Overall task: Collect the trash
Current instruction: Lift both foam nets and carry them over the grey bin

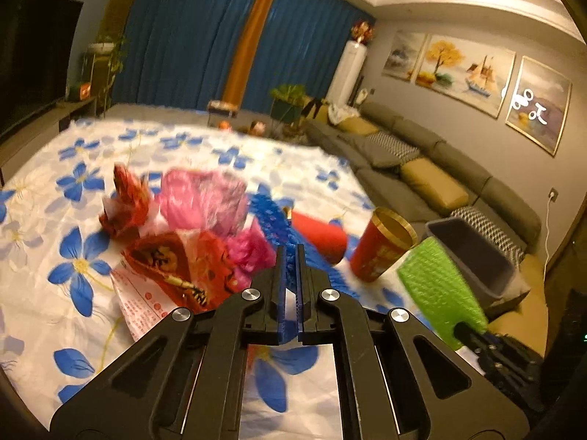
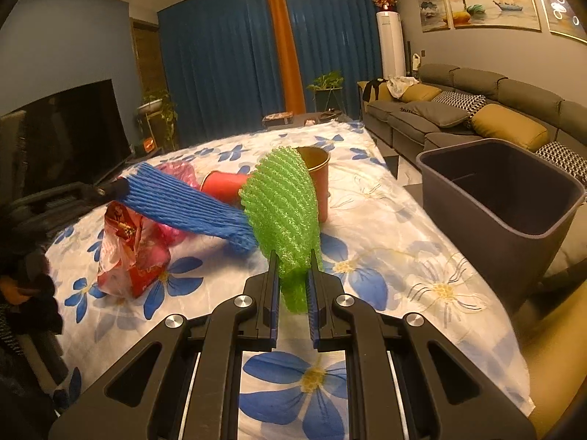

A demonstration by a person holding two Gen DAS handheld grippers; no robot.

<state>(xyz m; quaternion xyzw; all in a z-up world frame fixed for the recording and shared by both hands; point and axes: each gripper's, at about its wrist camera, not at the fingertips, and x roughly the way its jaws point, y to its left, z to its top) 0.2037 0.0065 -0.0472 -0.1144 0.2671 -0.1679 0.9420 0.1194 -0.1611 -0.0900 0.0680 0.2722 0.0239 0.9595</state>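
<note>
Right gripper (image 2: 292, 286) pinches the green foam net sleeve (image 2: 282, 198); left gripper (image 1: 290, 278) pinches the blue foam net sleeve (image 1: 273, 222), both above the table. Carry each over the grey bin (image 2: 502, 198) before releasing. Bin interior appears empty; the upright red cup (image 2: 319, 176) contents are not visible.

Surface (image 2: 385, 227) under a white cloth with blue flowers, bearing red wrappers (image 2: 128, 256), pink plastic bag (image 1: 205, 198), upright red cup (image 1: 381, 245), toppled red cup (image 2: 223, 185)
</note>
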